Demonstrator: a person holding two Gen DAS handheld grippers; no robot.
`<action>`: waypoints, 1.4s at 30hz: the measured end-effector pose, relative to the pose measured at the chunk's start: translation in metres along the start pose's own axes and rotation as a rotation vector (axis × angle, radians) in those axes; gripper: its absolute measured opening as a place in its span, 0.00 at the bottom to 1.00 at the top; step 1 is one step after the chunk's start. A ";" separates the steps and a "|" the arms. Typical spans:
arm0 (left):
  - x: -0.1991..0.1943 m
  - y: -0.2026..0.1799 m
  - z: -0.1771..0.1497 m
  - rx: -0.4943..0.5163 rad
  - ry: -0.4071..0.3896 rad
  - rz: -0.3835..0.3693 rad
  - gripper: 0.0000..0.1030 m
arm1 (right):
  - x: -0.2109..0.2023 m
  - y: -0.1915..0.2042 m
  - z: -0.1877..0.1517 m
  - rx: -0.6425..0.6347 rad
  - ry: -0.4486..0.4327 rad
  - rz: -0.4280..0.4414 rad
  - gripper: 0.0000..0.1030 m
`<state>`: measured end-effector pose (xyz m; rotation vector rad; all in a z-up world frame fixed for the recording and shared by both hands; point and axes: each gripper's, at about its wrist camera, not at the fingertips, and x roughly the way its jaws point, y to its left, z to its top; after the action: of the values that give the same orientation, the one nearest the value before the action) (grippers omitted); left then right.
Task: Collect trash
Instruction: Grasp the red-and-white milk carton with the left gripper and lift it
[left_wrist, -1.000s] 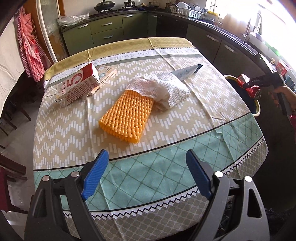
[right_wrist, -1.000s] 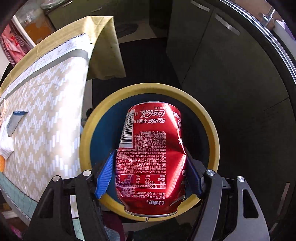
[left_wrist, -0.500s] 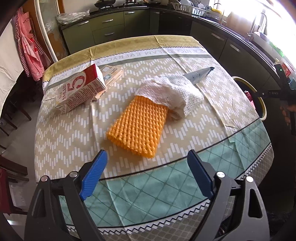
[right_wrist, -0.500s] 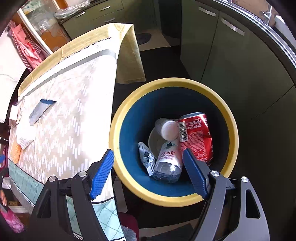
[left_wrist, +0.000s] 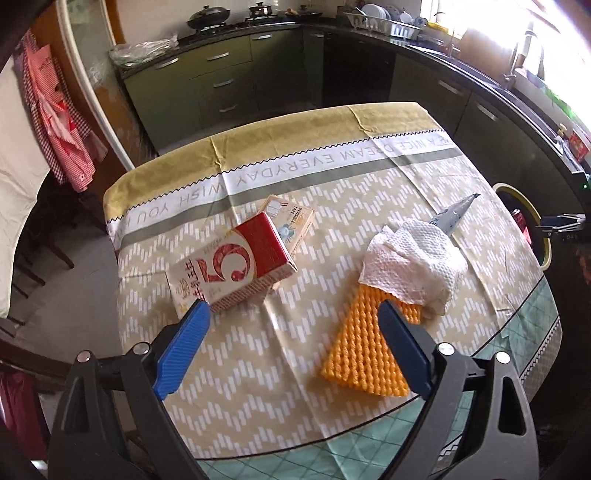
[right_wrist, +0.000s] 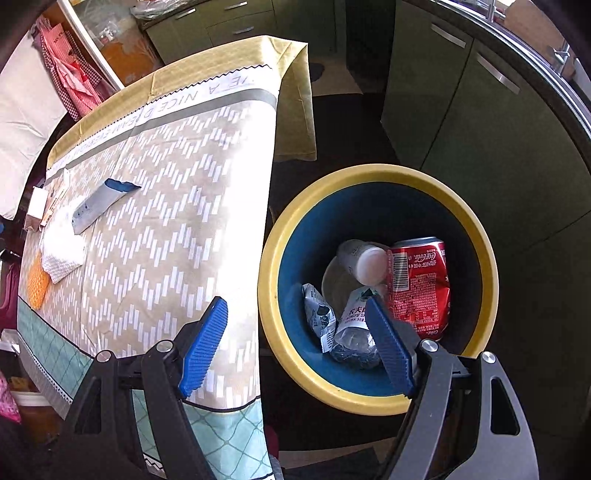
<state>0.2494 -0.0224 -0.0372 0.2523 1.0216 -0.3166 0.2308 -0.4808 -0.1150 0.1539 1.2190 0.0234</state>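
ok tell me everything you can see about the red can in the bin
The red can is a Coca-Cola can, thin metal by the look of it, with white lettering, a barcode and fine print. Its side is dented and crumpled. It lies tilted inside the bin, which is blue inside with a yellow rim, against the right part of the wall. A clear plastic bottle with a white cap rests against its left side, and a crumpled wrapper lies farther left. No gripper touches it.

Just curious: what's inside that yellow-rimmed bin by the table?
The bin holds a red cola can, a crushed water bottle, a crumpled wrapper and a white-capped container. Anything beneath them is covered.
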 end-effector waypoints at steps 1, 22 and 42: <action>0.001 0.004 0.003 0.020 -0.002 -0.009 0.85 | 0.000 0.001 0.000 -0.002 0.002 -0.002 0.74; 0.084 0.040 0.025 0.491 0.093 -0.112 0.85 | 0.003 0.035 0.016 0.014 0.042 -0.023 0.74; 0.063 0.034 0.007 0.341 0.076 -0.150 0.50 | -0.011 0.037 -0.015 0.018 0.004 0.033 0.74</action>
<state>0.2982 -0.0020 -0.0857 0.4994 1.0612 -0.6235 0.2154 -0.4439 -0.1054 0.1900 1.2206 0.0419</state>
